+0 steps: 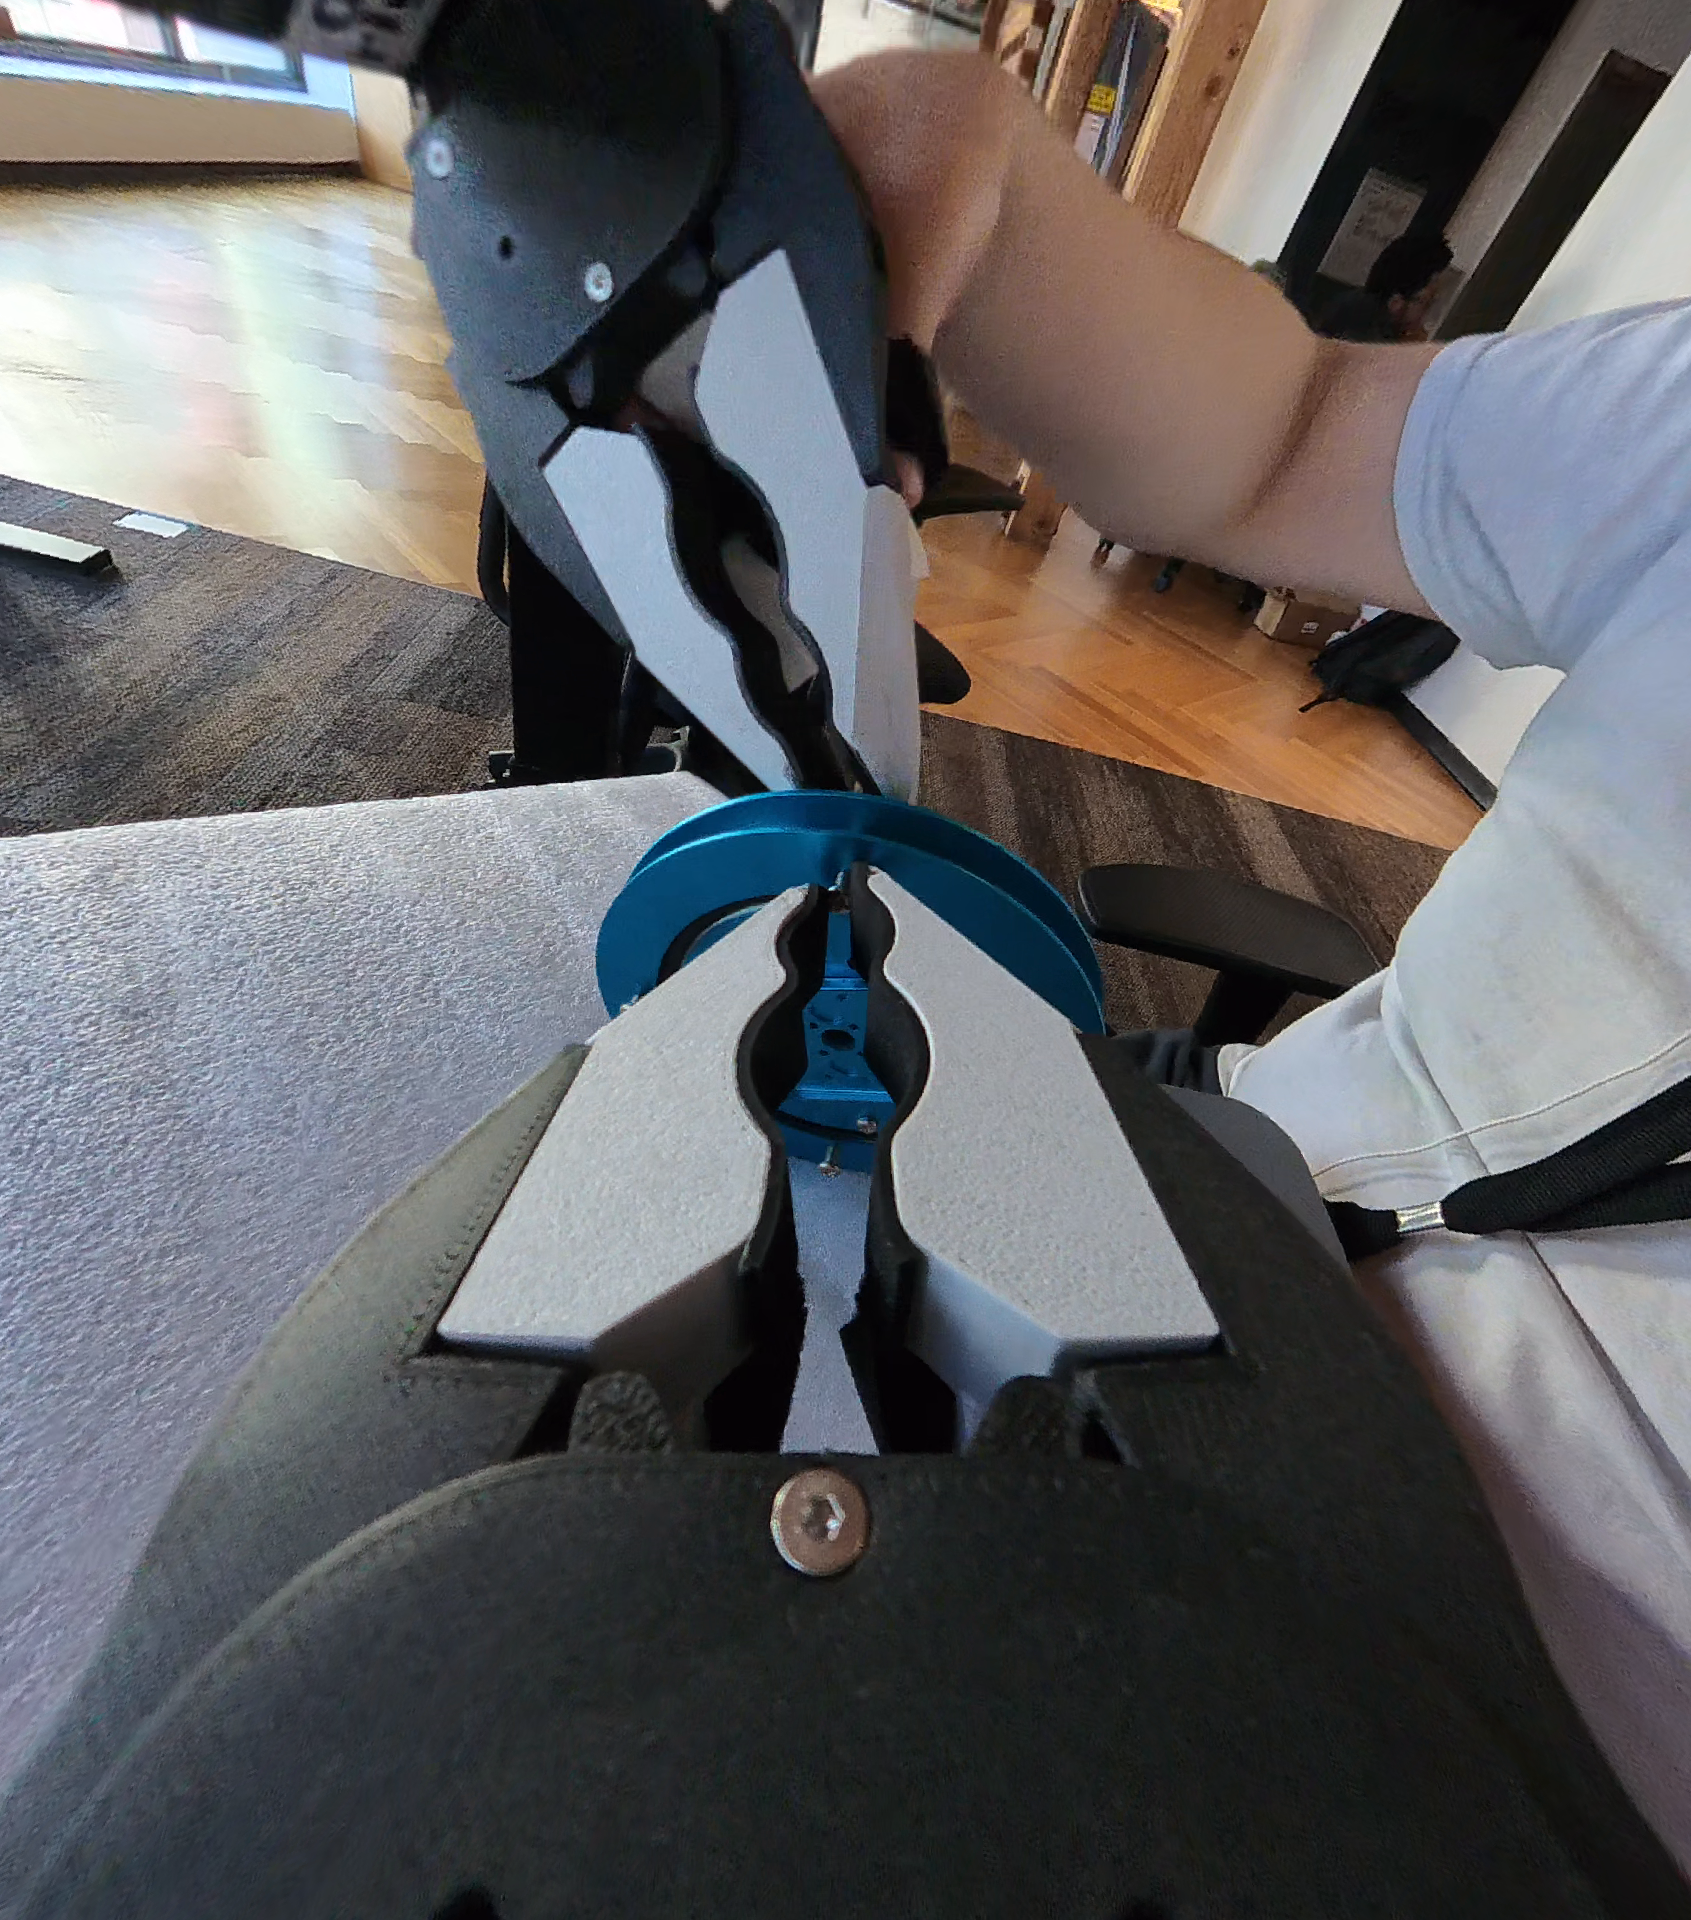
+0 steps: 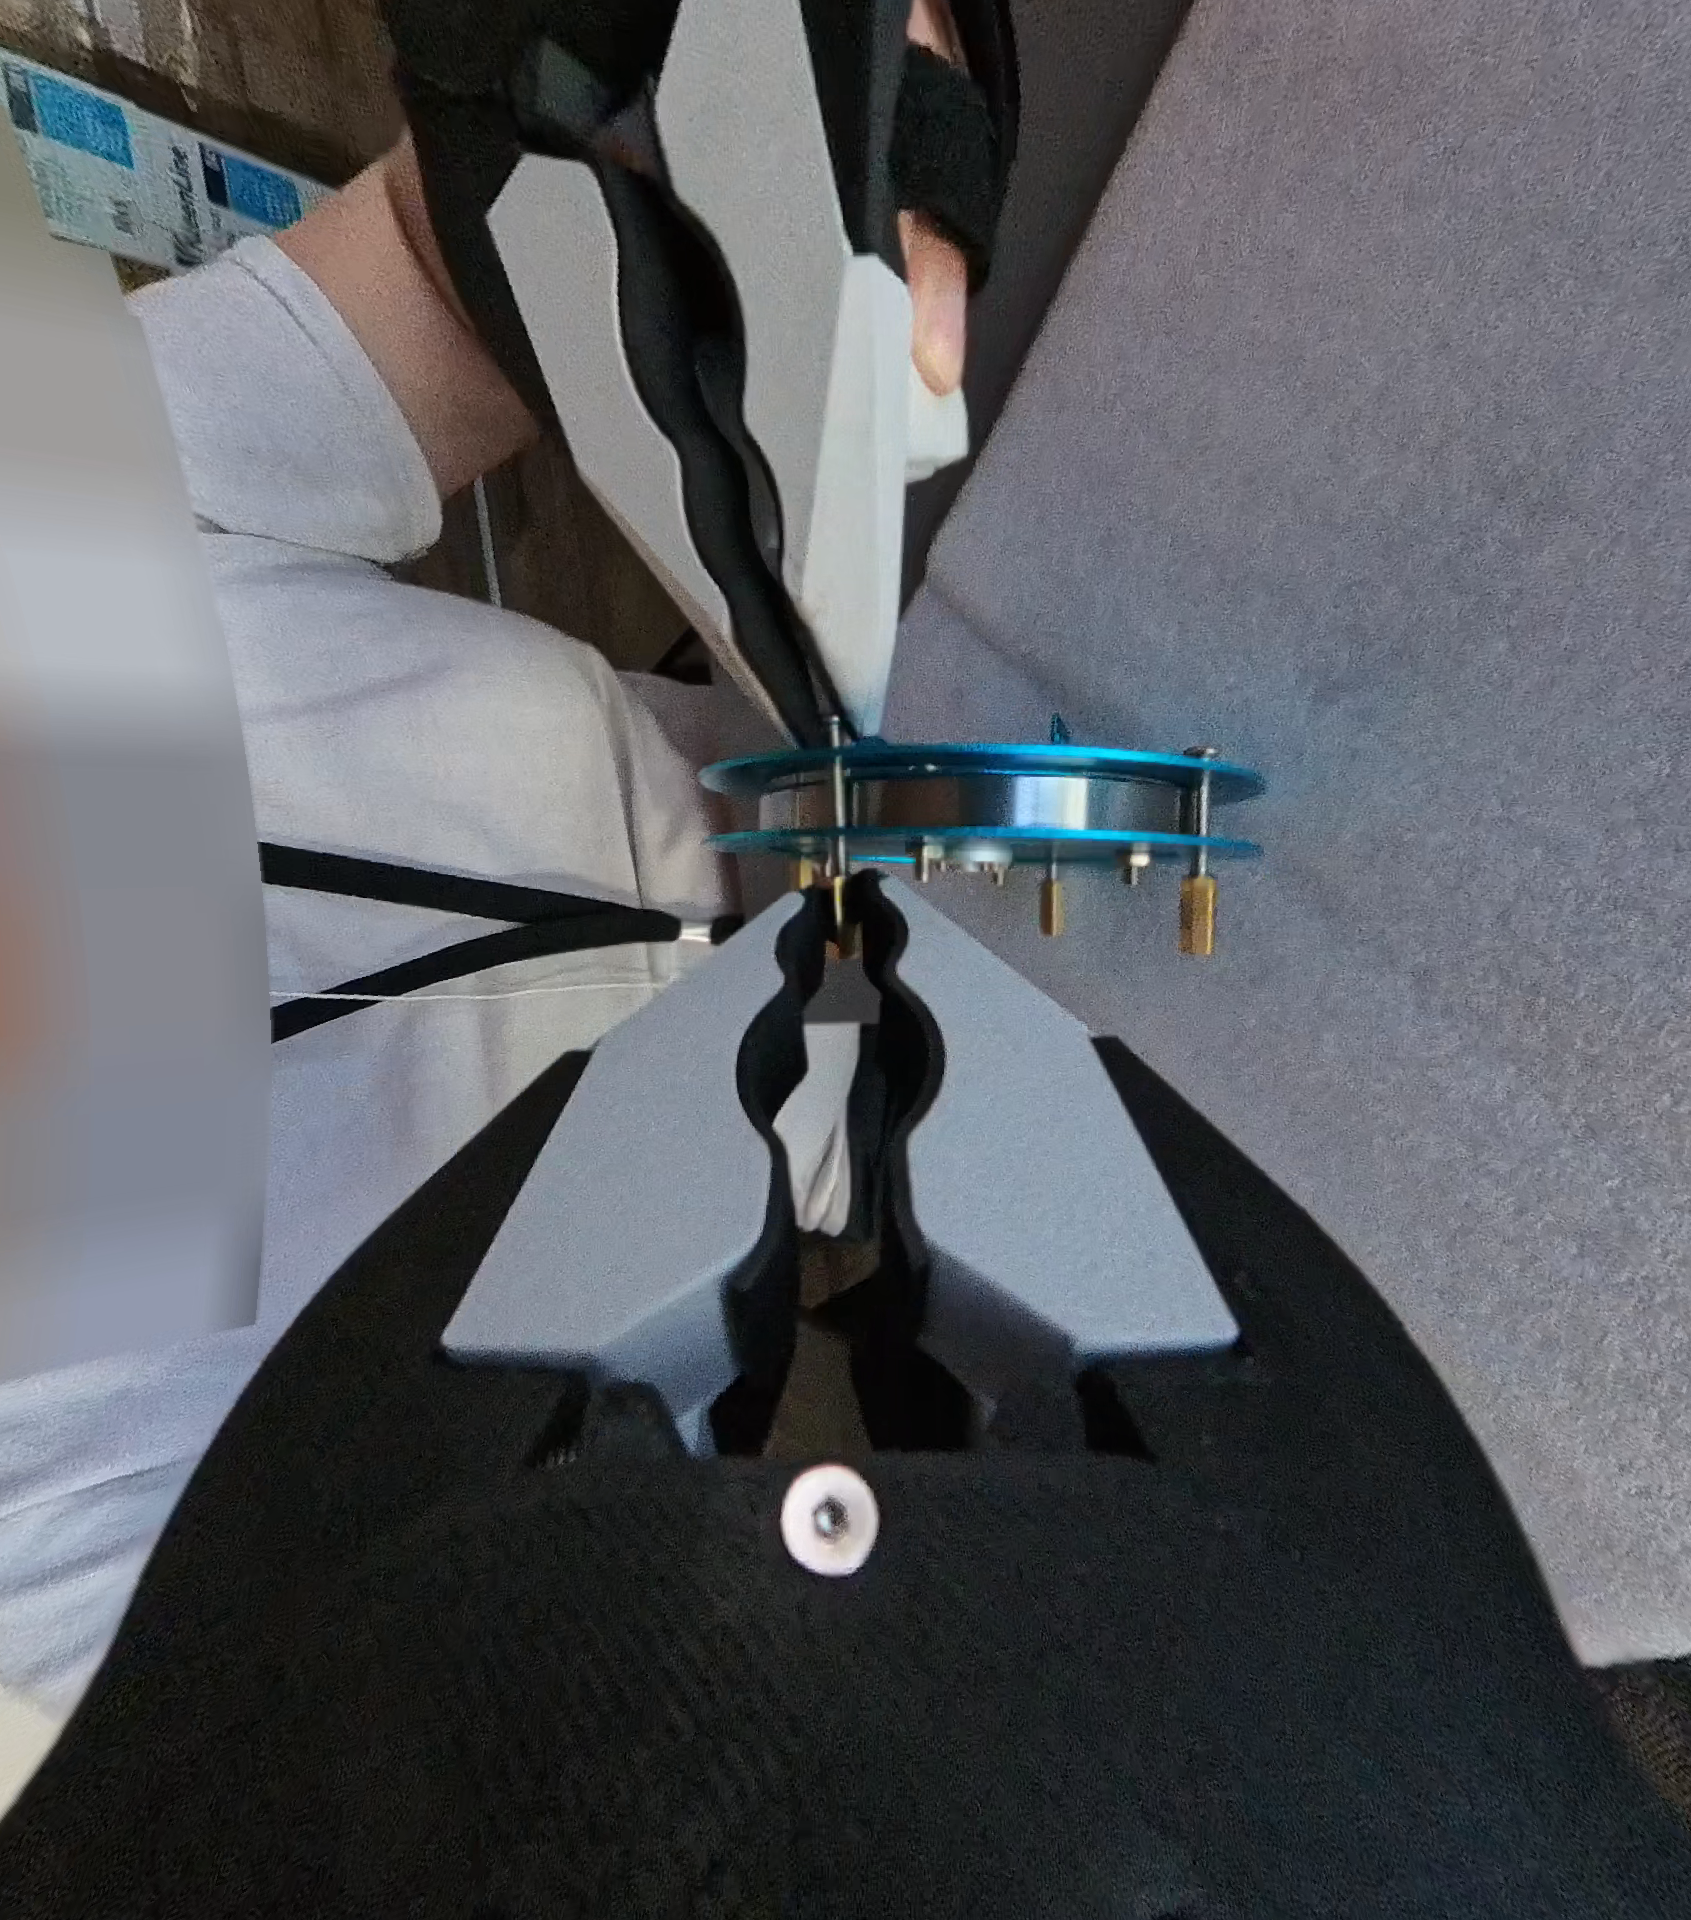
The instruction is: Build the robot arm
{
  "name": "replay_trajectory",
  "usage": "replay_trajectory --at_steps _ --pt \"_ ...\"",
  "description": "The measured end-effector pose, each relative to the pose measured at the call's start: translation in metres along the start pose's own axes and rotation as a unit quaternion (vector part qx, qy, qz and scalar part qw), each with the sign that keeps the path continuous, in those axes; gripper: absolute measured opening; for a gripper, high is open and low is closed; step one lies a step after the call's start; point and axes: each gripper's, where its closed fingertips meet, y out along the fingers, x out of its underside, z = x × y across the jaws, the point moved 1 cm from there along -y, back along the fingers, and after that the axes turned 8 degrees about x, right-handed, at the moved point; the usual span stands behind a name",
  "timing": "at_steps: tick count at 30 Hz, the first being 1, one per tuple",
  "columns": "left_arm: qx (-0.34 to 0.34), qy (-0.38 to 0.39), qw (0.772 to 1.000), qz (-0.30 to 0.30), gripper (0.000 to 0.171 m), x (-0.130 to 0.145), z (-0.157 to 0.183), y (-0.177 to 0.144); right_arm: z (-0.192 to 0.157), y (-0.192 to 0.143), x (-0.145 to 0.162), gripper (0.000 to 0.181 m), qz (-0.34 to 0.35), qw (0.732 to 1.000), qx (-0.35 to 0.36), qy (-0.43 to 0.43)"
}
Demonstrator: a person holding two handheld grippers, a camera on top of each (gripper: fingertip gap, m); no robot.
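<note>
A blue disc assembly [image 1: 851, 831], two thin blue metal discs around a silver ring [image 2: 986, 805], is held in the air over the grey table's edge. Brass standoffs [image 2: 1196, 914] stick out of one face. A small blue bracket [image 1: 836, 1049] shows between my left fingers. My left gripper [image 1: 846, 899] is shut on the assembly at its rim, and in the right wrist view [image 2: 836, 727] it pinches a thin screw there. My right gripper [image 2: 846, 904] is shut on a brass standoff at the same rim spot, from the opposite face, and it reaches down from above in the left wrist view [image 1: 841, 779].
The grey felt-like table [image 1: 197, 1039] lies left of and under the assembly and fills the right side of the right wrist view [image 2: 1443, 727]. A person in a white shirt [image 1: 1599, 935] with a black strap [image 1: 1599, 1174] is close beside. A black chair armrest [image 1: 1225, 935] stands beyond the table's corner.
</note>
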Motion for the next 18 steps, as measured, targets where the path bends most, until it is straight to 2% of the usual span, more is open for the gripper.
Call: replay_trajectory --at_steps 1,3,4,5,7,9,10,11,13,15,16,18 --pt "-0.001 -0.002 1.0 0.001 0.003 0.0 -0.001 -0.002 0.001 0.0 -0.002 0.005 0.029 0.999 0.017 -0.026" --pt "-0.003 -0.007 1.0 0.003 0.004 0.0 -0.002 -0.003 0.003 -0.002 -0.006 0.008 0.091 0.984 0.108 -0.11" --pt "0.001 -0.011 1.0 0.005 0.004 0.0 -0.002 -0.002 0.006 -0.004 -0.007 0.023 0.122 0.963 0.183 -0.158" --pt "0.005 -0.016 1.0 0.007 0.004 0.0 -0.001 -0.001 0.008 -0.007 -0.005 0.032 0.14 0.932 0.264 -0.206" --pt "0.012 -0.027 0.999 0.011 0.004 0.0 -0.001 0.001 0.008 -0.015 -0.005 0.031 0.163 0.852 0.403 -0.292" --pt "0.016 -0.038 0.999 0.016 0.003 0.0 -0.002 0.001 0.001 -0.012 -0.003 0.016 0.161 0.786 0.482 -0.353" --pt "0.014 -0.041 0.999 0.018 0.003 0.0 -0.003 0.001 0.002 -0.011 -0.004 0.012 0.15 0.761 0.515 -0.364" --pt "0.013 -0.042 0.999 0.019 0.003 0.0 -0.003 0.0 0.002 -0.008 -0.003 0.005 0.137 0.749 0.531 -0.371" --pt "0.009 -0.041 0.999 0.019 0.003 -0.001 -0.004 -0.001 0.005 -0.008 -0.005 0.006 0.115 0.741 0.553 -0.364" --pt "0.007 -0.039 0.999 0.018 0.003 -0.001 -0.004 -0.002 0.005 -0.008 -0.006 0.005 0.105 0.762 0.537 -0.347" --pt "0.007 -0.036 0.999 0.017 0.003 0.0 -0.004 -0.002 0.005 -0.007 -0.006 0.005 0.104 0.783 0.514 -0.334" --pt "0.006 -0.028 0.999 0.013 0.003 0.0 -0.003 -0.003 0.001 -0.007 -0.005 0.005 0.113 0.852 0.428 -0.279"
